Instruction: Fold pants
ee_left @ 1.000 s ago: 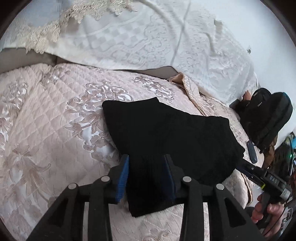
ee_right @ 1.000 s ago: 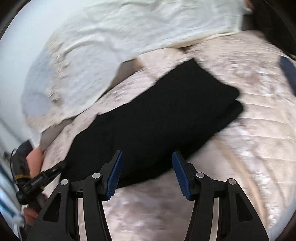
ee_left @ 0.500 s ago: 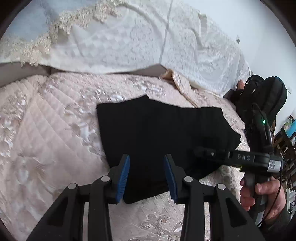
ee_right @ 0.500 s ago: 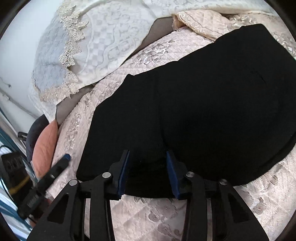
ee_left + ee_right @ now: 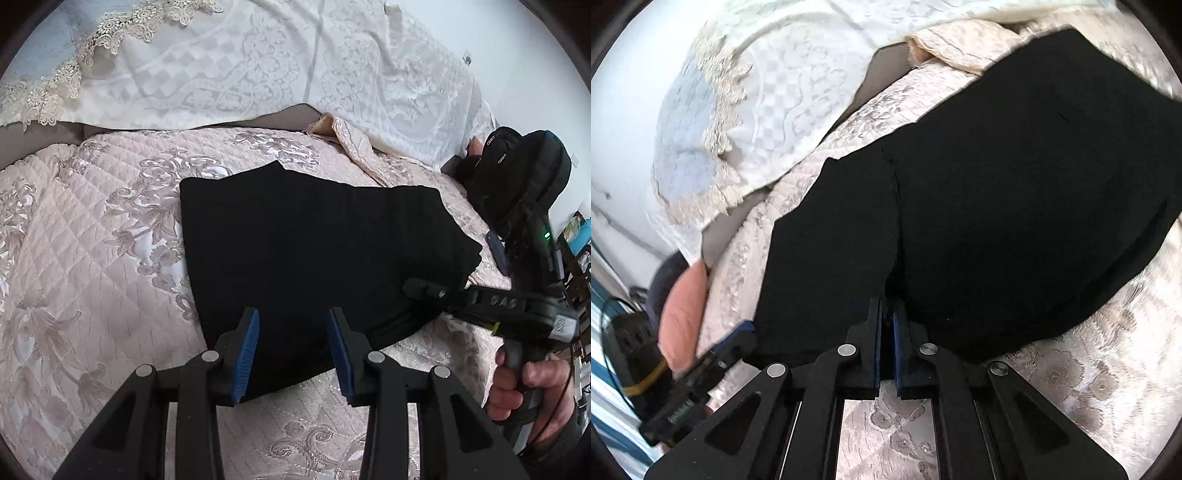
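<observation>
Count: one pair of black pants (image 5: 314, 251), one quilted bedspread (image 5: 92, 258), two grippers (left gripper (image 5: 291, 350), right gripper (image 5: 887, 332)), one black bag (image 5: 517, 177), one visible hand (image 5: 524, 384).

We look down along each claw at the bed (image 5: 92, 258), close over its near edge. Both views share the pants (image 5: 314, 251) (image 5: 1015, 203), seen from opposite ends.
</observation>
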`<action>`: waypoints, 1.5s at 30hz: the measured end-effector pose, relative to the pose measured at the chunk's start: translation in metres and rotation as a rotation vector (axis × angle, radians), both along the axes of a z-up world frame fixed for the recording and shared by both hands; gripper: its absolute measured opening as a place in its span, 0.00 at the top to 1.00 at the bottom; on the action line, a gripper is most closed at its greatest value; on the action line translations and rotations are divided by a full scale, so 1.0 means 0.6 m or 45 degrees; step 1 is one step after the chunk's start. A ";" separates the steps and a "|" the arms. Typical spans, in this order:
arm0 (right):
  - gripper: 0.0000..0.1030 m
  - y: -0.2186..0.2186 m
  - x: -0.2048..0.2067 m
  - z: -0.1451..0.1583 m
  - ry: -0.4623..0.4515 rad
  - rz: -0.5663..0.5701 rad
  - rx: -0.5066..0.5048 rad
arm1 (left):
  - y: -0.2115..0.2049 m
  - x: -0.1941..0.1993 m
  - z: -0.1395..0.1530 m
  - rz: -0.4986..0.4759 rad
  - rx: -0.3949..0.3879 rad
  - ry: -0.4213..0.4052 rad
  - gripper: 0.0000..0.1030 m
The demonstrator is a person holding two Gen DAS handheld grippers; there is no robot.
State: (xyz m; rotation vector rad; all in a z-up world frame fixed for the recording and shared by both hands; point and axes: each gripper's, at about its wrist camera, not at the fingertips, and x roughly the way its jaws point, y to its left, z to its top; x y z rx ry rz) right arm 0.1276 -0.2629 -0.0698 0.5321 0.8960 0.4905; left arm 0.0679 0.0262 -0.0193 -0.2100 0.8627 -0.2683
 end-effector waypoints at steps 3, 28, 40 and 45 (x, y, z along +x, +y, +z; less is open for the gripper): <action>0.77 -0.010 -0.006 0.020 -0.041 -0.035 -0.037 | -0.001 -0.003 0.000 0.000 -0.010 0.000 0.60; 0.47 -0.293 -0.003 0.016 0.022 -0.614 0.131 | -0.033 -0.010 0.022 0.004 0.040 -0.014 0.59; 0.48 -0.288 0.028 0.003 -0.001 -0.624 0.254 | -0.022 -0.004 0.013 0.037 0.045 0.016 0.59; 0.68 -0.277 0.038 0.027 -0.046 -0.604 0.193 | -0.021 -0.006 0.016 0.067 0.065 0.020 0.59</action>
